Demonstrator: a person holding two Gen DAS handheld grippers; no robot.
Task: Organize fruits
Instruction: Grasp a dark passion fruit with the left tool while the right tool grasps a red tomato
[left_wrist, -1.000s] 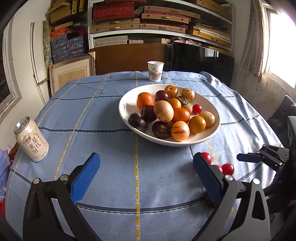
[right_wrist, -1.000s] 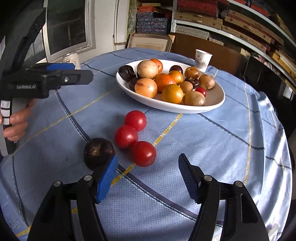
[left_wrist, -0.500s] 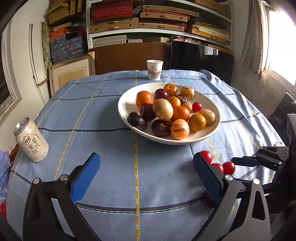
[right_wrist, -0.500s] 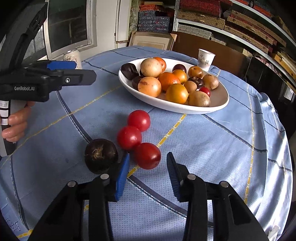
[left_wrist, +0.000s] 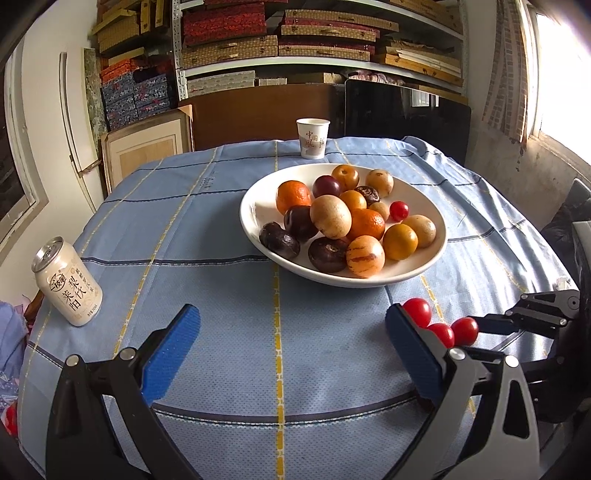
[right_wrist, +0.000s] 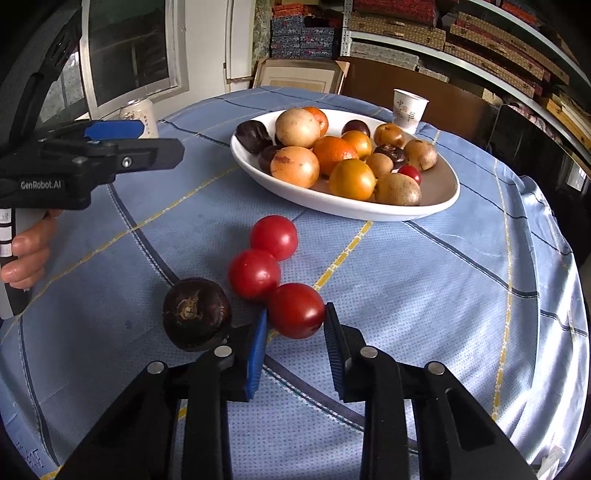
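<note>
Blue-checked tablecloth (right_wrist: 424, 280) up close: right gripper (right_wrist: 295, 334) closing around the nearest tomato (right_wrist: 295, 310), pads just at its skin. Squeezed off-centre, it could squirt into its neighbour tomato (right_wrist: 254, 273). Left gripper (left_wrist: 291, 350) hangs wide, empty; fruit bowl (right_wrist: 295, 195) beyond.

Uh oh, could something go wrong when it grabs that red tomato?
Maybe. The right gripper is closing its jaws on the nearest tomato, which touches a second tomato, so lifting it might send that one rolling across the tablecloth. The dark fruit sits right against the gripper's outer finger and could get bumped. The pads catch the tomato only near their tips, so it might slip out.
</note>
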